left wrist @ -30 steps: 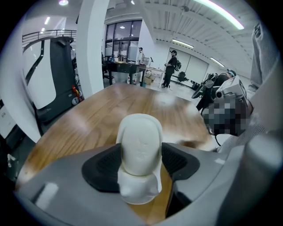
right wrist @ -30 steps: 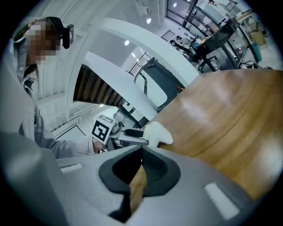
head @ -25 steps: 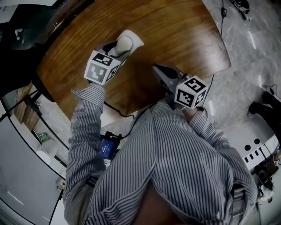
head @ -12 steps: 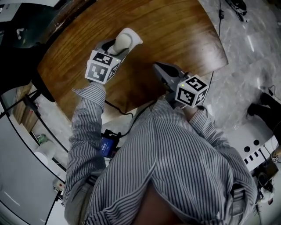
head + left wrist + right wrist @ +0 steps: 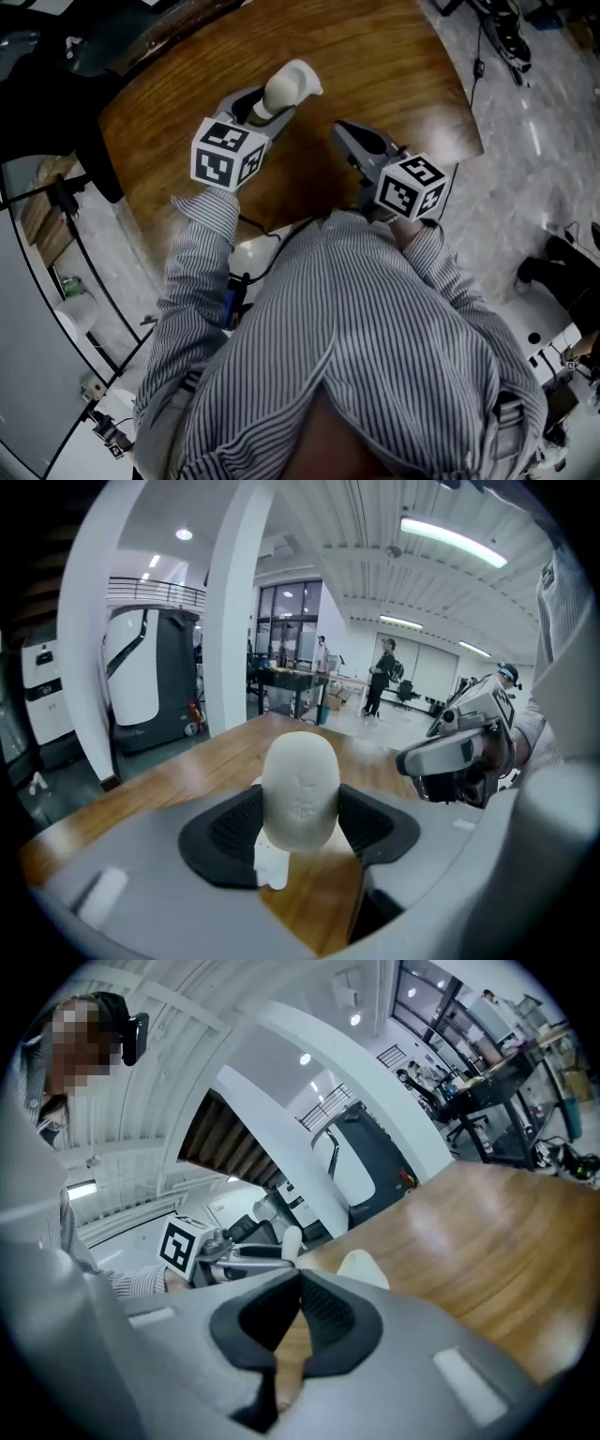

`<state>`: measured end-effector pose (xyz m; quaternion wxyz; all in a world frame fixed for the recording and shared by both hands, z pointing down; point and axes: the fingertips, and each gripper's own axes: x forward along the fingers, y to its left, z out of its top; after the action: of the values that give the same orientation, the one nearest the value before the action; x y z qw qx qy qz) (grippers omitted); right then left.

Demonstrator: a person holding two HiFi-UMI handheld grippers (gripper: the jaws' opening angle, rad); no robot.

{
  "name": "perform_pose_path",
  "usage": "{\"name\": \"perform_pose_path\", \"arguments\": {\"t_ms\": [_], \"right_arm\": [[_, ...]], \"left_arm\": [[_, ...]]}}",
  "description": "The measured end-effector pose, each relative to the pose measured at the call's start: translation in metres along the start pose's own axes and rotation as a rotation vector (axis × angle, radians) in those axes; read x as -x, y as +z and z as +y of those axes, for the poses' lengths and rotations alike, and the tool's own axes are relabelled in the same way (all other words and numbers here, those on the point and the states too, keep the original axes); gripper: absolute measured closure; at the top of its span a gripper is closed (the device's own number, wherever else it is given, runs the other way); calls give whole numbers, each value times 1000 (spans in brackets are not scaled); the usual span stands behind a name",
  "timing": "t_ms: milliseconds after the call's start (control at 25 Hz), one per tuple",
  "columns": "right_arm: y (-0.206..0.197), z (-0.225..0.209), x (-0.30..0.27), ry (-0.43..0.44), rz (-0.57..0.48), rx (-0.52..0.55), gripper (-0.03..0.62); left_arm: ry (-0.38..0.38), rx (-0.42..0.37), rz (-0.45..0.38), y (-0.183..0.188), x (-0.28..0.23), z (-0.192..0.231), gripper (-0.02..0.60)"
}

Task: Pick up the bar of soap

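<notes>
The bar of soap (image 5: 279,92) is a pale oval lump, and my left gripper (image 5: 275,97) is shut on it, the black pads pressing its two sides. In the left gripper view the soap (image 5: 300,785) stands upright between the pads, above a small white object (image 5: 270,862) on the wooden table (image 5: 394,66). My right gripper (image 5: 340,127) hovers over the table to the right of the soap. Its jaws are shut with nothing between them (image 5: 298,1277). In the right gripper view the left gripper and the soap (image 5: 292,1239) appear at the left.
The same white object (image 5: 364,1267) lies on the table in front of the right gripper. The rounded table edge (image 5: 469,141) runs close by on the right, with grey floor beyond. Dark equipment (image 5: 56,56) stands at the far left. A person's striped sleeves fill the lower head view.
The head view has shifted a little. The left gripper still holds the soap in much the same place over the table, and the right gripper stays shut beside it.
</notes>
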<state>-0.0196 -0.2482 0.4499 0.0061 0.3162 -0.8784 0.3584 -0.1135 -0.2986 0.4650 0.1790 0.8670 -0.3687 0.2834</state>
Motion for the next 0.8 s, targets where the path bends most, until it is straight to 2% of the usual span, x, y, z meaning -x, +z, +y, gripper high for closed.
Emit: {"name": "perform_pose_path", "arguments": {"t_ms": [200, 320, 520, 800], "right_arm": [[14, 20, -5, 34, 2, 79, 591], [17, 28, -10, 49, 13, 115, 591], [20, 36, -15, 51, 35, 172, 591], [9, 47, -18, 49, 74, 214, 591]], "left_arm": [[60, 119, -161, 6, 29, -13, 321], [62, 177, -233, 7, 41, -19, 321], [50, 315, -415, 9, 66, -26, 321], [52, 395, -595, 7, 97, -36, 321]]}}
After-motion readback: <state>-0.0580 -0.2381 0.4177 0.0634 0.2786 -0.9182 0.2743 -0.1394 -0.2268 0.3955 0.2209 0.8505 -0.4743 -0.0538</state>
